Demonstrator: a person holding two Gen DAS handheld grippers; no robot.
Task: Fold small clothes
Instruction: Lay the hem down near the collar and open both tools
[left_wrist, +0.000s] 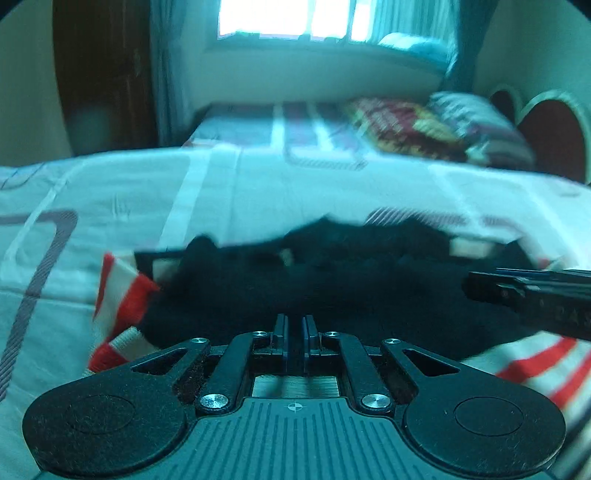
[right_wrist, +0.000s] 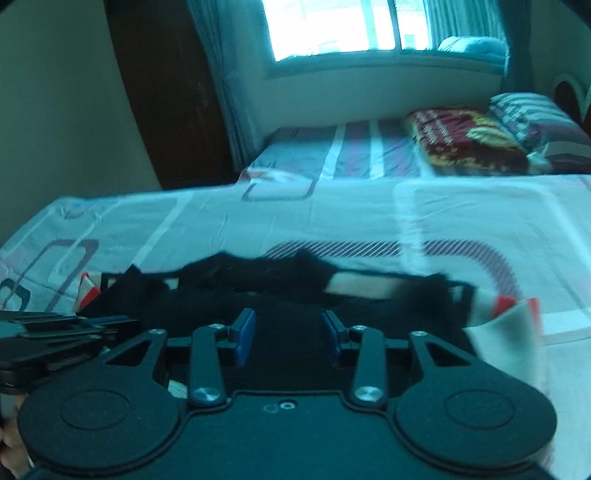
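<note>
Because the black garment (left_wrist: 332, 280) lies spread across the near part of the bed (left_wrist: 258, 184) for folding, the left wrist view looks straight over it. The left gripper (left_wrist: 294, 332) hangs just above the cloth's near edge with its jaws drawn together, only a sliver between the blue pads; whether a pinch of fabric sits in that sliver cannot be told. One red-and-white striped piece (left_wrist: 122, 295) peeks from under the garment at left, and similar stripes show at near right; whether they are one item is unclear. The right gripper (left_wrist: 476, 284) enters from the right edge, low over the cloth. Two pillows (left_wrist: 406, 125) lie far right.

In the right wrist view, the right gripper (right_wrist: 288, 336) stands with jaws parted and nothing pressed between them, apparently having let the fabric lie. The one black garment (right_wrist: 295, 295) stretches left to right, and the left gripper (right_wrist: 110, 326) sits at near left.
</note>
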